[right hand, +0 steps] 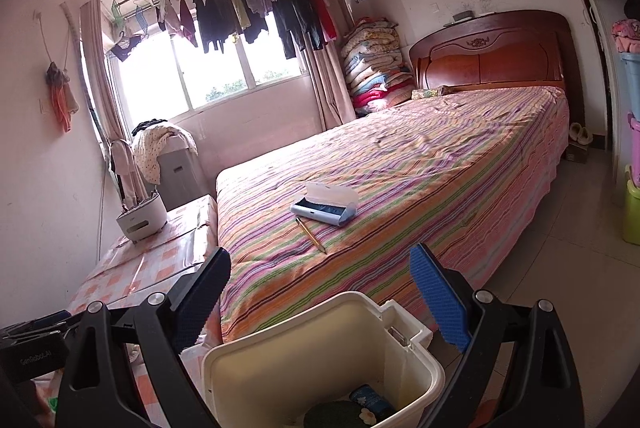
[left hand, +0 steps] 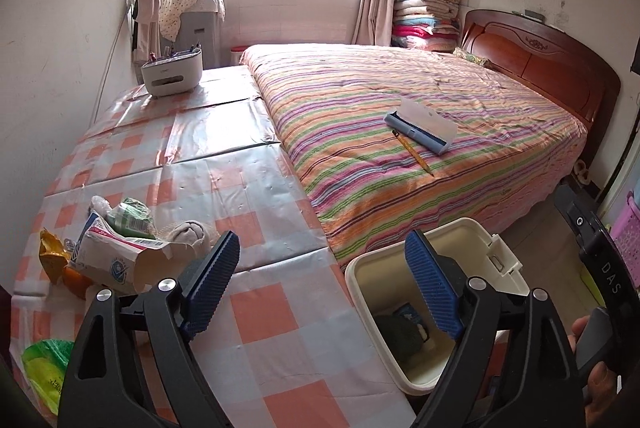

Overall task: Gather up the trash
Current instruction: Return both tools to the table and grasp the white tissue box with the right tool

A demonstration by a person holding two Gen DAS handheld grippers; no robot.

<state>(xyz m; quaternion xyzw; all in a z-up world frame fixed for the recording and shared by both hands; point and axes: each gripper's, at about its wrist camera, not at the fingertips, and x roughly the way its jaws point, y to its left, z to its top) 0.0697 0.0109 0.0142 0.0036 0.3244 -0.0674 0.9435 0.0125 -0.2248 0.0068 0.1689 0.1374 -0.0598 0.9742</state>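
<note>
A cream trash bin [left hand: 440,252] stands on the floor between the checkered table and the bed, with dark scraps and a blue packet inside. It also shows in the right wrist view [right hand: 320,340]. Trash lies on the table's left: a torn white carton [left hand: 116,260], a green wrapper [left hand: 130,218], a yellow packet [left hand: 52,254] and a grey crumpled wad [left hand: 188,234]. My left gripper [left hand: 324,288] is open and empty, above the table edge beside the bin. My right gripper [right hand: 320,300] is open and empty, above the bin.
A green bag [left hand: 44,368] lies at the table's near left corner. A white organiser [left hand: 172,72] stands at the table's far end. A pencil case [left hand: 420,124] and a pencil [left hand: 414,152] lie on the striped bed [left hand: 400,88].
</note>
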